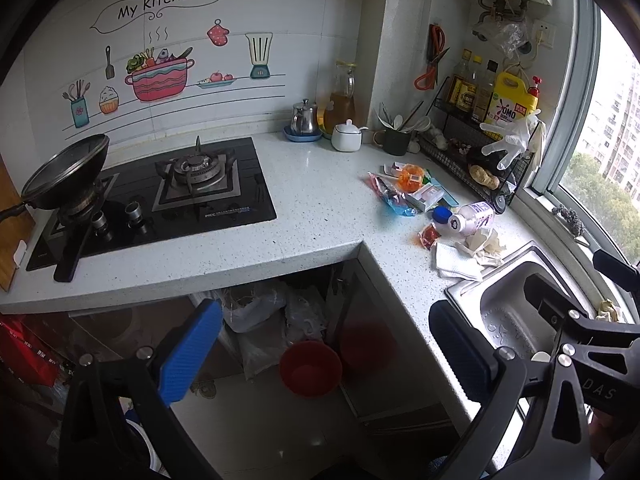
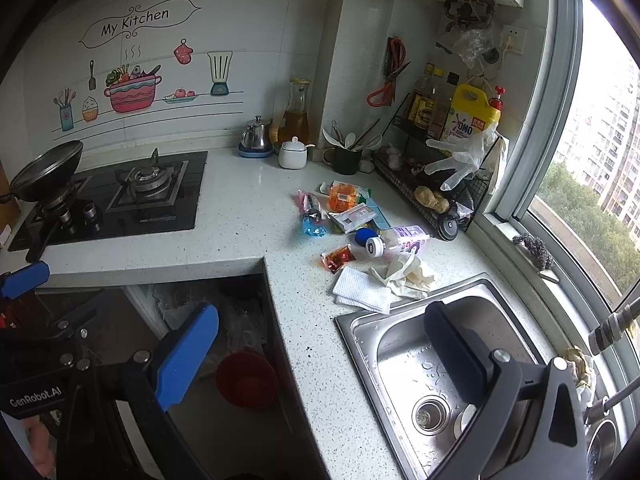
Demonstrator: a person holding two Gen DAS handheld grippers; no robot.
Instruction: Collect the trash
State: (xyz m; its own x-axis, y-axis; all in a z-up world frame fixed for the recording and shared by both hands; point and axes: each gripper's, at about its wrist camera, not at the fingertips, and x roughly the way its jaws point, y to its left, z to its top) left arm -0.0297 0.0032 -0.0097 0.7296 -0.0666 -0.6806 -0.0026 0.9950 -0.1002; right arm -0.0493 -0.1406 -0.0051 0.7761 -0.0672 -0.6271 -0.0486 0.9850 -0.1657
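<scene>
Trash all sat on counter between stove and sink; nothing collected yet. Left gripper and right gripper were both spread apart, empty, well short of it.

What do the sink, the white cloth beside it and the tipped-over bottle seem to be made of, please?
Sink: brushed stainless steel, judging by its grey sheen and reflections.
White cloth: soft, matte, dimpled sheet, probably a paper towel or nonwoven wipe.
Bottle: likely clear plastic, glossy, with a purple printed label and its cap off.
</scene>
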